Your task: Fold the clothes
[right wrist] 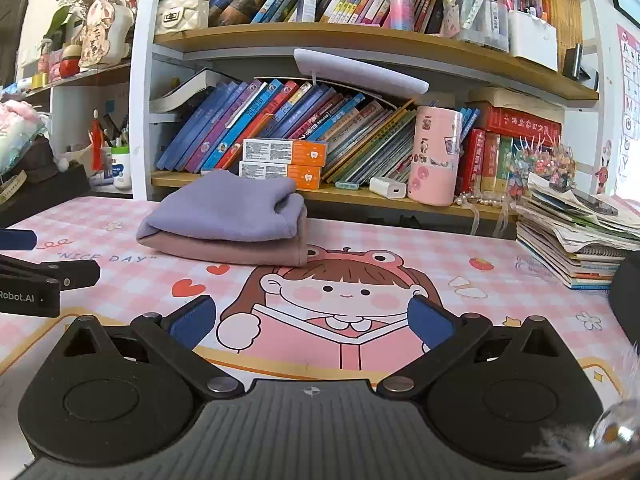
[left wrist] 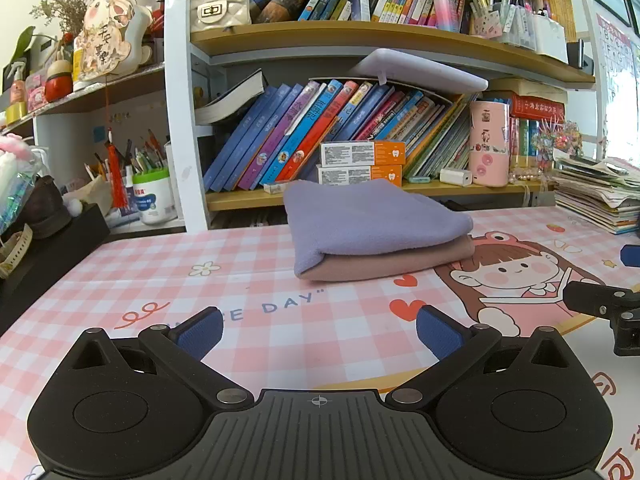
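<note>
Left tongs [left wrist: 319, 330]: I see mine spread wide with nothing between the blue pads [left wrist: 200, 334], hanging just above the checked mat near the worktop's front edge.
Right tongs [right wrist: 311, 320]: mine stand wide apart too, empty, over the cartoon girl print, also toward the front edge.
Folded clothes [left wrist: 376, 228]: I make out a lavender piece stacked on a dusty-pink piece [left wrist: 392, 266], both folded flat, lying on the worktop [left wrist: 160, 264] toward its back edge, just in front of the bookshelf [left wrist: 380, 194]. Well apart from both tongs.
Stack position: from my right camera it sits left of centre [right wrist: 224, 212], its near edge touching the top of the cartoon girl's frog hat.
Paper pile [right wrist: 580, 236]: I see magazines and notebooks heaped at the worktop's back right corner.
Neighbouring view: my right tongs show at the right margin of the left camera [left wrist: 608, 304].
</note>
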The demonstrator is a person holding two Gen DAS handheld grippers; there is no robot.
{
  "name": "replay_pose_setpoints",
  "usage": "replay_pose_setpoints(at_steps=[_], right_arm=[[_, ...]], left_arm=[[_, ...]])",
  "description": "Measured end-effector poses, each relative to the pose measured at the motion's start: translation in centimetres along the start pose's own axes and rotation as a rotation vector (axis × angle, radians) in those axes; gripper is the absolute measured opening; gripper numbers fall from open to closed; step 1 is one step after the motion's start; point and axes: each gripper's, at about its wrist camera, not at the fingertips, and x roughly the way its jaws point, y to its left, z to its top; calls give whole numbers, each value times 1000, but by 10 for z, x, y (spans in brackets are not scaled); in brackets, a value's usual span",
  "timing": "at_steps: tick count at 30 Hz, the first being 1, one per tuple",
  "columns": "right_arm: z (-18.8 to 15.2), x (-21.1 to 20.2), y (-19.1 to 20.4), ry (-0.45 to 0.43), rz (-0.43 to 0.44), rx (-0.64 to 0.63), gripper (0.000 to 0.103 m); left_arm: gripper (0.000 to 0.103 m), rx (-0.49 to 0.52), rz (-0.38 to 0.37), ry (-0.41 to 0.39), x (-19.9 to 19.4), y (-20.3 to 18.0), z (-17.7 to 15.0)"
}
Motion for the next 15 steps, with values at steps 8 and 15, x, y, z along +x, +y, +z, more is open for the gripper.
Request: replay_pose_setpoints(at_steps=[8,15], right_arm=[[0,0,1,3,3,-1,103],[0,1,1,5,3,-5,103]], left_arm=[[103,-3,2,-1,-1,0,0],[103,-7,0,-1,0,1,0]])
